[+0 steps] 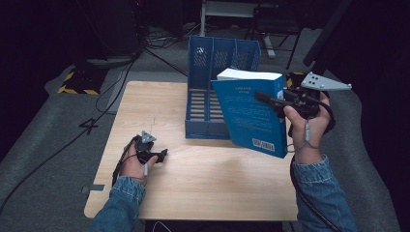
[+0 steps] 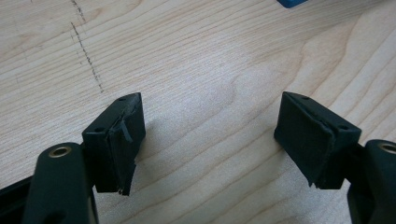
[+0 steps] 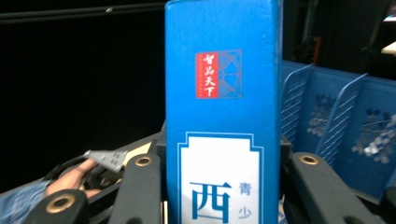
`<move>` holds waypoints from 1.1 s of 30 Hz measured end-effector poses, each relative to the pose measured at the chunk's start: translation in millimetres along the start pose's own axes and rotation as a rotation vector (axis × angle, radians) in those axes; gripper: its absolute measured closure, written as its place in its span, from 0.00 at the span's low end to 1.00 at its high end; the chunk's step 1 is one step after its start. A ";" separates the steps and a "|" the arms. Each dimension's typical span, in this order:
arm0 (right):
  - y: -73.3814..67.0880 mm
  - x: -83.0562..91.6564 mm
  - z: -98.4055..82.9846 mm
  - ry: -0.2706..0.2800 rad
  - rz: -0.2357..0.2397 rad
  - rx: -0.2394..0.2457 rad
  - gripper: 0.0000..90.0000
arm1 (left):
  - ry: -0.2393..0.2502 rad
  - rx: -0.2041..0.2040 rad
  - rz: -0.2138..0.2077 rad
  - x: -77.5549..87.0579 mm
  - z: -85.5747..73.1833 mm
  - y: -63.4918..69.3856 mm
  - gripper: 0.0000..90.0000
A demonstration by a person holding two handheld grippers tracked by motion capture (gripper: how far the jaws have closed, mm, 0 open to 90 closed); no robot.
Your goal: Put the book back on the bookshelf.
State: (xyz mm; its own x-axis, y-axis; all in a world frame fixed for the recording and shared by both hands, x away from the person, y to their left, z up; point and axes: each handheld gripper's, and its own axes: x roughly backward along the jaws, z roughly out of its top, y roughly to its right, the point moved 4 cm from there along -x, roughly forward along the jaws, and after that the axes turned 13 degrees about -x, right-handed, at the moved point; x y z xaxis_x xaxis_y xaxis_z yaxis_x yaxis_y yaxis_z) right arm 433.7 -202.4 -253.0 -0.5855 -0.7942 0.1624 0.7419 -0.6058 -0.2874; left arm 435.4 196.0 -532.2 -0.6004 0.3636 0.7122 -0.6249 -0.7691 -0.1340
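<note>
My right gripper (image 1: 273, 100) is clamped on the spine of a thick blue paperback book (image 1: 251, 116), its black jaws pressing on either side of the spine, as the right gripper view shows with the book (image 3: 222, 116) standing between them. I hold the book in the air over the right part of the light wooden desk (image 1: 203, 179), tilted, its white page block up and its barcode corner lowest, near the desk's right edge. Just behind it, at the far edge of the desk, stands a blue plastic file rack with slotted dividers (image 1: 212, 72); the book overlaps its right front corner from above, and I cannot tell whether they touch. My left gripper (image 1: 162, 155) rests low near the desk's left edge, its jaws spread wide with bare wood between the pads (image 2: 123, 140).
</note>
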 end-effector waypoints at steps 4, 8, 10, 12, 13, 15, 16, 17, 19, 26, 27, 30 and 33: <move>7.8 -1.7 10.0 0.020 -0.010 -0.012 0.68 | 0.004 0.000 0.004 -0.9 0.7 -0.4 0.27; 17.0 -5.8 17.9 0.022 -0.040 -0.011 0.68 | 0.003 0.003 0.003 -1.7 1.4 -0.4 0.27; 21.3 -7.9 21.5 0.027 -0.056 -0.013 0.68 | 0.003 0.004 0.002 -1.8 1.6 -0.4 0.27; 25.9 -9.3 24.9 0.034 -0.068 -0.020 0.68 | 0.003 0.006 0.002 -1.9 1.7 -0.4 0.27; 28.7 -9.8 26.5 0.035 -0.073 -0.022 0.68 | 0.004 0.004 0.003 -2.1 1.8 -0.6 0.27; 33.9 -10.9 29.5 0.042 -0.088 -0.033 0.68 | 0.003 0.004 0.004 -2.1 1.9 -0.6 0.27; 36.3 -11.6 30.9 0.047 -0.095 -0.038 0.68 | 0.003 0.005 0.004 -2.2 2.0 -0.6 0.27; 39.0 -12.2 32.3 0.051 -0.104 -0.039 0.68 | 0.003 0.004 0.004 -2.2 2.0 -0.6 0.27; 43.2 -13.6 34.6 0.053 -0.123 -0.046 0.68 | 0.003 0.005 0.004 -2.2 2.0 -0.6 0.27; 63.6 -22.2 45.0 0.075 -0.160 -0.069 0.68 | 0.004 0.002 0.005 -2.5 2.3 -0.9 0.27; 66.5 -23.2 45.8 0.081 -0.158 -0.064 0.68 | 0.004 0.002 0.005 -2.5 2.3 -0.9 0.27; 75.0 -28.2 47.0 0.097 -0.151 -0.076 0.68 | 0.006 0.003 0.006 -3.0 2.6 -1.1 0.27; 81.1 -33.5 46.7 0.104 -0.163 -0.103 0.68 | 0.005 0.002 0.005 -2.9 2.6 -1.1 0.27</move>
State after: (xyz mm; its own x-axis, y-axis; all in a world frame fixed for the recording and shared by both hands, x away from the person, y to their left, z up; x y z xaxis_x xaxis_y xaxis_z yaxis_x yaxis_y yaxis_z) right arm 528.7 -227.1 -237.7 -0.7294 -0.6738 0.1184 0.6004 -0.7135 -0.3611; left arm 439.1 194.4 -532.2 -0.6062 0.3620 0.7082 -0.6204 -0.7723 -0.1363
